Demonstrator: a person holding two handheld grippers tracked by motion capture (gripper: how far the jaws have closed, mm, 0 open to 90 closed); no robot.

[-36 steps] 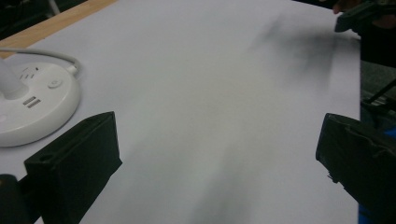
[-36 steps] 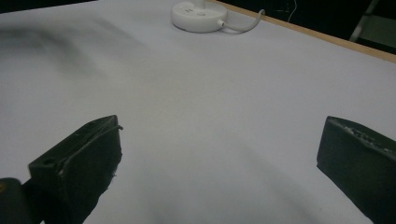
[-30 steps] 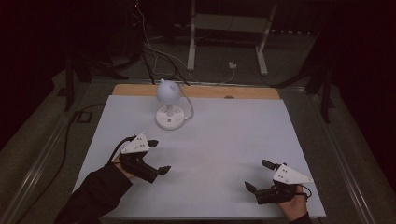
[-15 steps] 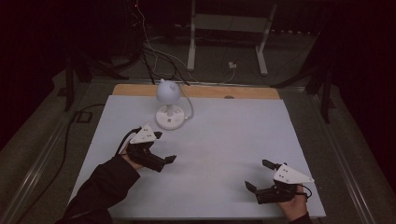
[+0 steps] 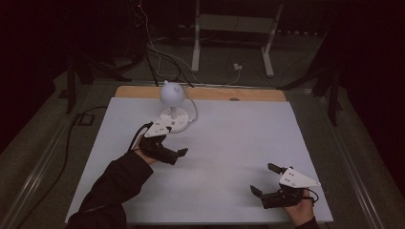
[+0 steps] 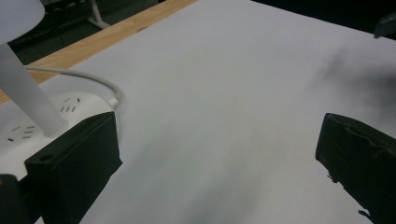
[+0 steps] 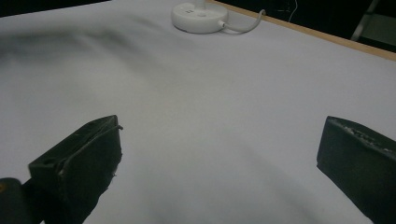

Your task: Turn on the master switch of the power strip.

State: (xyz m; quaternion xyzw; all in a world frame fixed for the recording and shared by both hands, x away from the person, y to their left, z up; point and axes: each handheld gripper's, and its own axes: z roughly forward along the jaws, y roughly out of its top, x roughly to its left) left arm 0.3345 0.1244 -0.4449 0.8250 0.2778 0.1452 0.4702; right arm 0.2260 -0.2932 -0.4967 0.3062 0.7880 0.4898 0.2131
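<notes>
A small white desk lamp point(image 5: 171, 94) with a round head stands on a round base point(image 5: 177, 123) at the back left of the white table point(image 5: 239, 138). My left gripper point(image 5: 173, 142) is open just in front of that base, held in a dark-sleeved hand. In the left gripper view the wide-apart jaws of the left gripper point(image 6: 219, 172) hold nothing, and the lamp base point(image 6: 23, 128) lies right beside the left jaw. My right gripper point(image 5: 264, 179) is open near the front right corner. In the right gripper view the right gripper point(image 7: 219, 163) is empty, with the lamp base point(image 7: 198, 16) far ahead.
A white cable point(image 5: 193, 112) runs from the lamp base over the table's wooden back edge point(image 5: 239, 94). Behind the table are dark floor, more cables and a white metal stand point(image 5: 234, 28). The white sheet spreads bare between the two grippers.
My left gripper has moved forward and right, up to the lamp base. The right gripper has stayed in place. Both remain open.
</notes>
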